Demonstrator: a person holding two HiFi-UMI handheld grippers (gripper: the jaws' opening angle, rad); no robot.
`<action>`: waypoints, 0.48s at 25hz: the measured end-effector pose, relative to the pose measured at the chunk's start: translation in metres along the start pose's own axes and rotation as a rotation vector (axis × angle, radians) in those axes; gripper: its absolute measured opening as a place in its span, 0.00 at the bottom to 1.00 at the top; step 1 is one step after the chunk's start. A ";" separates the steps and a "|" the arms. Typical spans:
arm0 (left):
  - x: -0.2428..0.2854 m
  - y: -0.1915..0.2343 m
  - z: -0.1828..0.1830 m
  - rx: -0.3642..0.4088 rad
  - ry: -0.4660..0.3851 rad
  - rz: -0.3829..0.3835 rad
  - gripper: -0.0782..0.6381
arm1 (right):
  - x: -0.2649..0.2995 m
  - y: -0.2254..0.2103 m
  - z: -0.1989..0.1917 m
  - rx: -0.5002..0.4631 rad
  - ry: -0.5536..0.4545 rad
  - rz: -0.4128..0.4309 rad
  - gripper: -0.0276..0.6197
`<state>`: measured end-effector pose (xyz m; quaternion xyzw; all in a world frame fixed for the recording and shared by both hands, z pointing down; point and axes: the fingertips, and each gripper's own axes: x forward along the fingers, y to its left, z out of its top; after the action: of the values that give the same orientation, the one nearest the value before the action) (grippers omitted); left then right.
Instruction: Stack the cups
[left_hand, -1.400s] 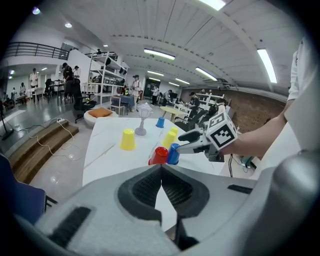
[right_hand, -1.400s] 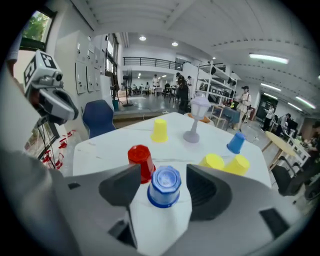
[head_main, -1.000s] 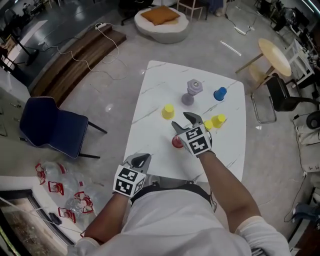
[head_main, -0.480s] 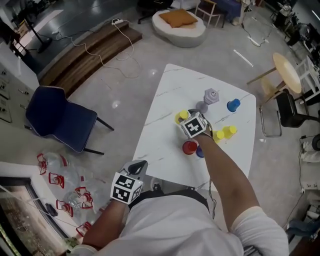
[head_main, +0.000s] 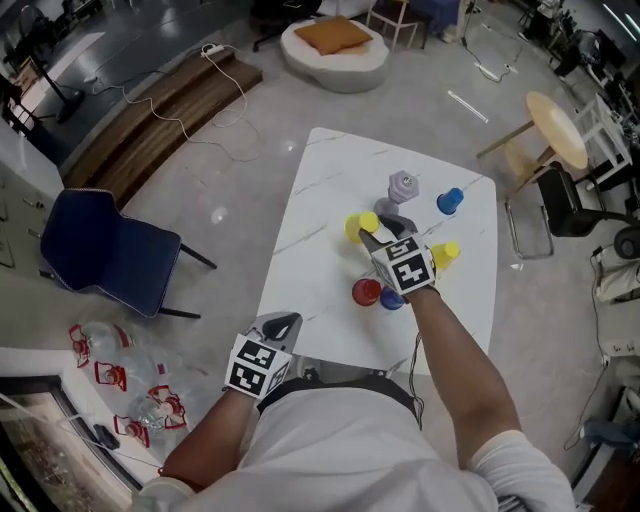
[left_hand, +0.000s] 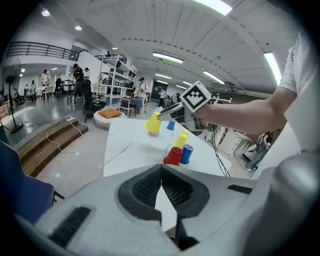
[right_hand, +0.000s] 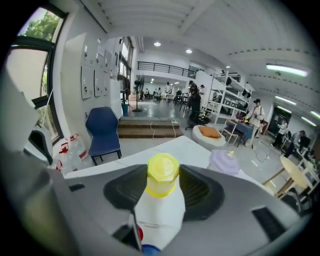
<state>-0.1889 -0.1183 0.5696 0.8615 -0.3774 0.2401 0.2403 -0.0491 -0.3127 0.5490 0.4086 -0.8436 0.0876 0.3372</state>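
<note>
A white marble table (head_main: 320, 200) carries several upturned cups. My right gripper (head_main: 378, 226) reaches over its middle, and its jaws have just been closing on a yellow cup (head_main: 359, 225) whose sides the pads touch. In the right gripper view that yellow cup (right_hand: 160, 181) fills the gap of the right gripper (right_hand: 162, 169). A red cup (head_main: 366, 292) and a blue cup (head_main: 392, 299) stand side by side below the hand. A second yellow cup (head_main: 445, 254), another blue cup (head_main: 449, 200) and lavender cups (head_main: 400, 190) stand farther off. My left gripper (head_main: 288, 320) hangs shut and empty off the table's near edge.
A blue chair (head_main: 105, 250) stands on the floor to the left. A round wooden table (head_main: 556, 108) and a black chair (head_main: 562, 190) are at the right. Wooden steps (head_main: 150, 110) lie at the far left. Plastic wrappers (head_main: 110, 375) litter the floor near my left side.
My right gripper went from above the red cup out to the yellow cup at the table's middle and narrowed around it. The left gripper stayed near the table's edge.
</note>
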 end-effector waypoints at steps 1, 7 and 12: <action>0.006 -0.004 0.005 0.011 -0.006 -0.013 0.12 | -0.018 -0.004 0.001 0.009 -0.023 -0.015 0.36; 0.037 -0.031 0.032 0.077 -0.026 -0.087 0.12 | -0.109 -0.035 -0.041 0.127 -0.051 -0.119 0.36; 0.055 -0.055 0.043 0.107 -0.015 -0.132 0.12 | -0.157 -0.054 -0.103 0.184 0.020 -0.213 0.36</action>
<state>-0.1041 -0.1405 0.5565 0.8978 -0.3084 0.2372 0.2066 0.1120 -0.2053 0.5195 0.5242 -0.7805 0.1322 0.3139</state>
